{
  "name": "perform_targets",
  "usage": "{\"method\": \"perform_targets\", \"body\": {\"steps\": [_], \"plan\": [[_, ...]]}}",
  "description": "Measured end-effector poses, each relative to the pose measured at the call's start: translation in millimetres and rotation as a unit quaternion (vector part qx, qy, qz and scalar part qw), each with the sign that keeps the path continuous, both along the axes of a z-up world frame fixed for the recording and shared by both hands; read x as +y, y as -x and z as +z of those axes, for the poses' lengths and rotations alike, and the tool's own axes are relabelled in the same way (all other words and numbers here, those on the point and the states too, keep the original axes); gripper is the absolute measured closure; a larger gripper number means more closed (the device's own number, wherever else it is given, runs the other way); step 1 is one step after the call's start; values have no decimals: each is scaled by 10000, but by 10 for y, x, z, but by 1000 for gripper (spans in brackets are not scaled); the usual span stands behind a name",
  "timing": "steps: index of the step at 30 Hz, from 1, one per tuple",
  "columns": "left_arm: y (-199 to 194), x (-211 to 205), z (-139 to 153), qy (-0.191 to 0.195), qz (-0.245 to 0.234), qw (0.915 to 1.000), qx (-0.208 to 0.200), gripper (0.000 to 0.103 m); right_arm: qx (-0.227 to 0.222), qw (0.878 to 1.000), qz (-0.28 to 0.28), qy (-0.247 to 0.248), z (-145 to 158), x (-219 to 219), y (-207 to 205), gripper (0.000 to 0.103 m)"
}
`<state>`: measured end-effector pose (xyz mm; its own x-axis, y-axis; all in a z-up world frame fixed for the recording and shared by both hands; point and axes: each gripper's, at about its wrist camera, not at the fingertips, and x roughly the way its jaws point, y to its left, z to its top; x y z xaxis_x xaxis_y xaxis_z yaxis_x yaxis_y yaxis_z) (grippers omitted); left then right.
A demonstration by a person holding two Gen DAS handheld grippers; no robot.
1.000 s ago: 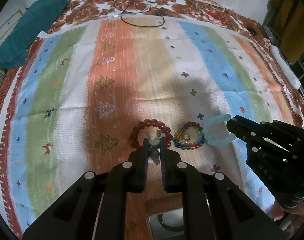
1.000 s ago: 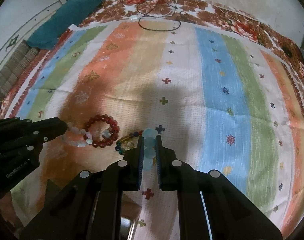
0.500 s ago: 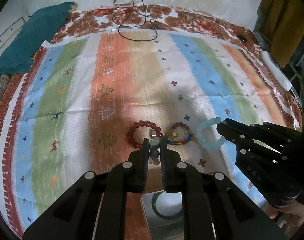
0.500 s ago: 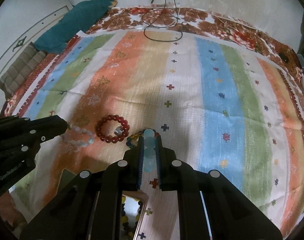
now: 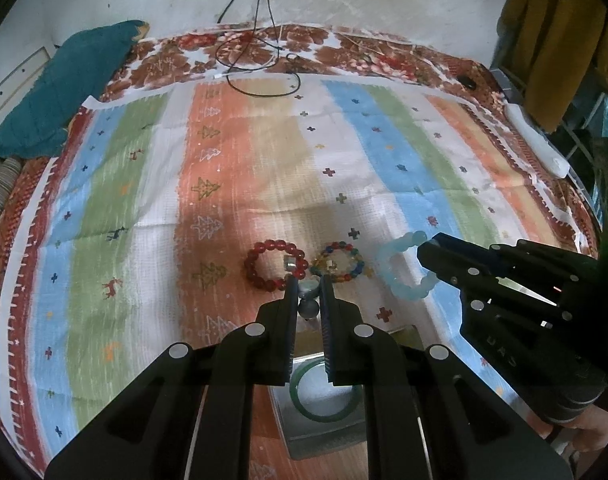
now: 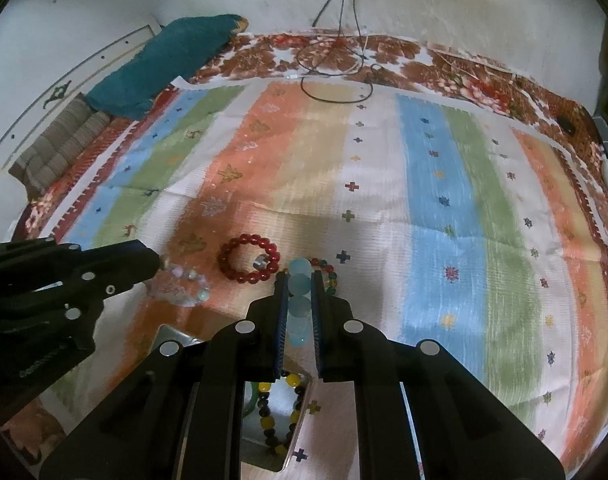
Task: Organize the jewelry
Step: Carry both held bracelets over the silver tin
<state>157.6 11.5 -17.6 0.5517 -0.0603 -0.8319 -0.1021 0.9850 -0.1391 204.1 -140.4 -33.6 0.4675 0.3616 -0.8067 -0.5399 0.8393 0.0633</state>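
Right hand-held gripper (image 6: 298, 280) is clamped on the pale blue bead bracelet (image 6: 298, 300) at lower centre; directly beneath lies the box (image 6: 282, 408). Left hand-held gripper (image 5: 308, 285) pinches a clear bead bracelet (image 5: 308, 300).

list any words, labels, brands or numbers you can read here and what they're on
"UAS": faint embossed letters, partly cut off, on the body of the right gripper in the left wrist view.
Embossed line on the body of the left gripper in the right wrist view: too blurred to read.
Striped cloth: only tree, deer and cross motifs, no text.
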Motion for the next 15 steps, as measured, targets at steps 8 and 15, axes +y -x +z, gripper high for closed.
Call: {"method": "perform_targets", "body": {"steps": [8,15], "plan": [[146,-48,88,24,-61,9999,-141,93,-111,9998,110,-81,85,-29,172,91],[285,-84,136,75,-104,9997,-217,93,-137,9997,183,-95,111,-50,299,91]]}}
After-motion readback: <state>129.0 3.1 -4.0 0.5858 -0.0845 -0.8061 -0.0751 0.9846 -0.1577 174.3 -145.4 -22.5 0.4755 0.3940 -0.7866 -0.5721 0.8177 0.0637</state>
